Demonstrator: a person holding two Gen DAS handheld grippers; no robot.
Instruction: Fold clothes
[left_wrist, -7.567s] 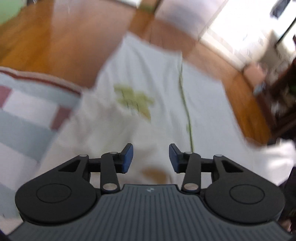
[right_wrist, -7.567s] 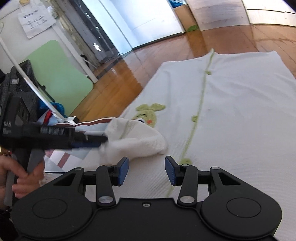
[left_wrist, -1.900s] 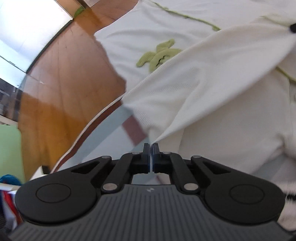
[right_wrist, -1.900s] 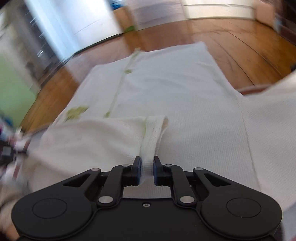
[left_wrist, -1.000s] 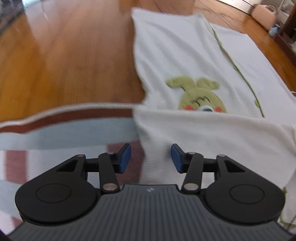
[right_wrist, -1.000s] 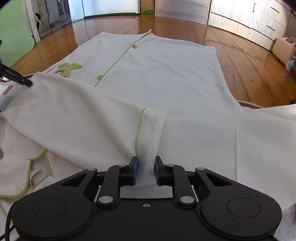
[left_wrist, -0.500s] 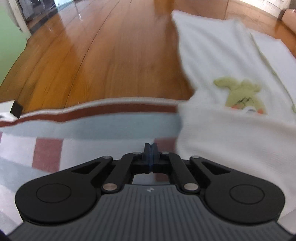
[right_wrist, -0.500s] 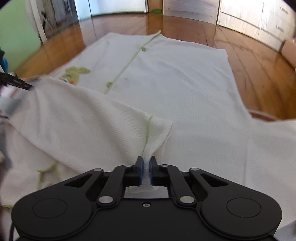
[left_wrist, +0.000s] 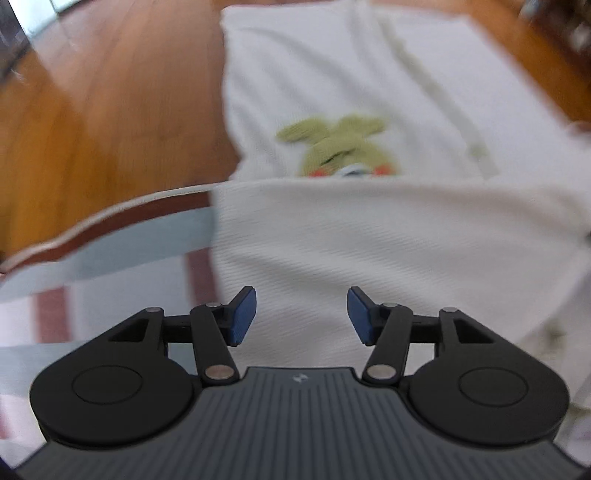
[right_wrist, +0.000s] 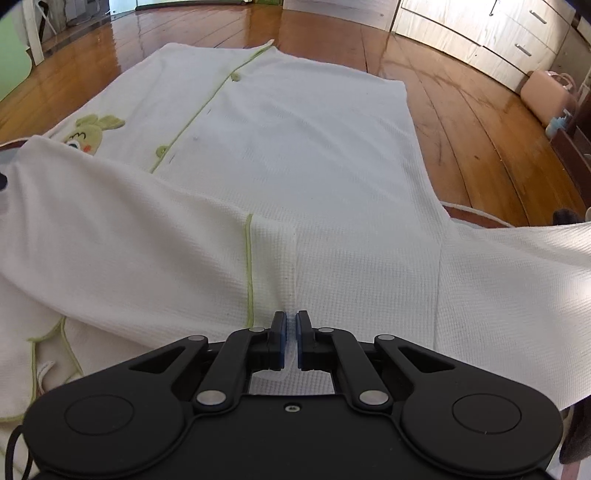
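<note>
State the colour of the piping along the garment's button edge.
Light green piping on the white garment, clearest in the right wrist view.

A cream waffle-knit cardigan (right_wrist: 314, 155) is showing lime-green piping, a green rabbit patch (left_wrist: 341, 147); red-and-blue-grey checked blanket (left_wrist: 110, 258) beneath.

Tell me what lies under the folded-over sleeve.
The sleeve lies across the white garment's front, covering the lower part of the green rabbit patch and the placket below the button. Anything deeper is hidden.
</note>
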